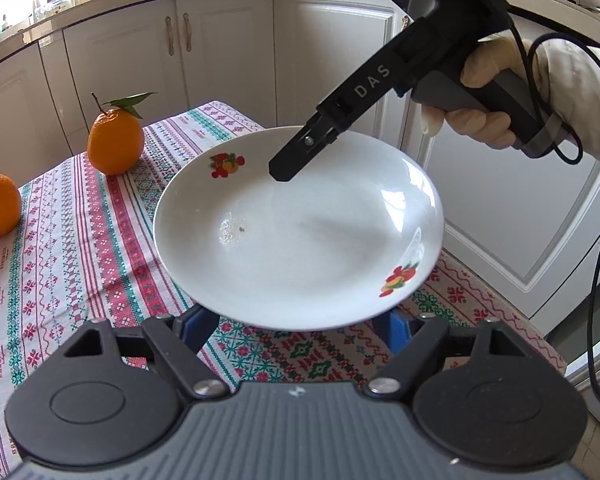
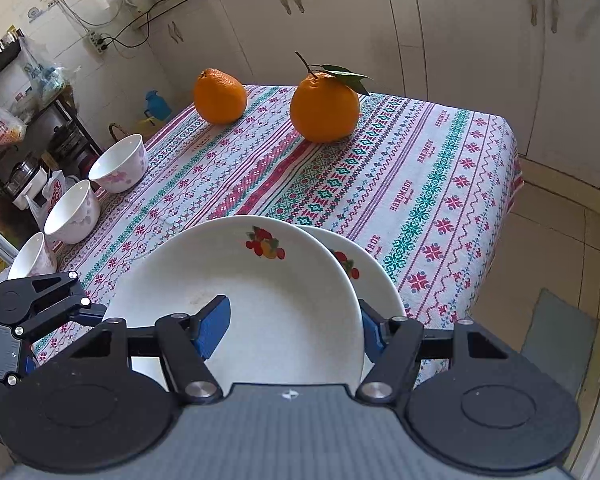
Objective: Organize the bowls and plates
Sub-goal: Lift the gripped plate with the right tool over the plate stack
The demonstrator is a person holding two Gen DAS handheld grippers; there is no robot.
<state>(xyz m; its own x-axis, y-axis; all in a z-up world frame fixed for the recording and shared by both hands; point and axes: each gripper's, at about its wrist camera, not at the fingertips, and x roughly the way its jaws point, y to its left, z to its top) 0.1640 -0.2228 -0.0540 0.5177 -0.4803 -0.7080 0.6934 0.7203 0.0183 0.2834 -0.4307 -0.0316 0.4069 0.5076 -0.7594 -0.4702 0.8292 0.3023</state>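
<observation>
two white plates with fruit prints show in the right wrist view, the upper plate [image 2: 260, 300] lying partly over the lower plate [image 2: 374, 280] near the table's front edge, on a patterned tablecloth [image 2: 440, 184]; the right gripper [image 2: 296, 330] holds the upper plate, one blue pad [image 2: 212, 330] resting on its inner face and the other below its rim, so the jaws are clamped on that plate; in the left wrist view this gripper [image 1: 284, 172] comes in from above, a gloved hand [image 1: 488, 116] on its handle, its tip over the far rim of a plate [image 1: 300, 232] that sits tilted above the cloth; the left gripper [image 1: 300, 320] is under that plate's near rim, its blue pads mostly hidden, and i cannot tell whether it grips or merely stands apart; three white bowls with pink flowers, the far bowl [image 2: 120, 164], the middle bowl [image 2: 73, 212] and the near bowl [image 2: 34, 258], line the table's left edge; two oranges stand at the far side, the plain orange [image 2: 220, 96] and the leafed orange [image 2: 325, 108], well apart from the plates.
</observation>
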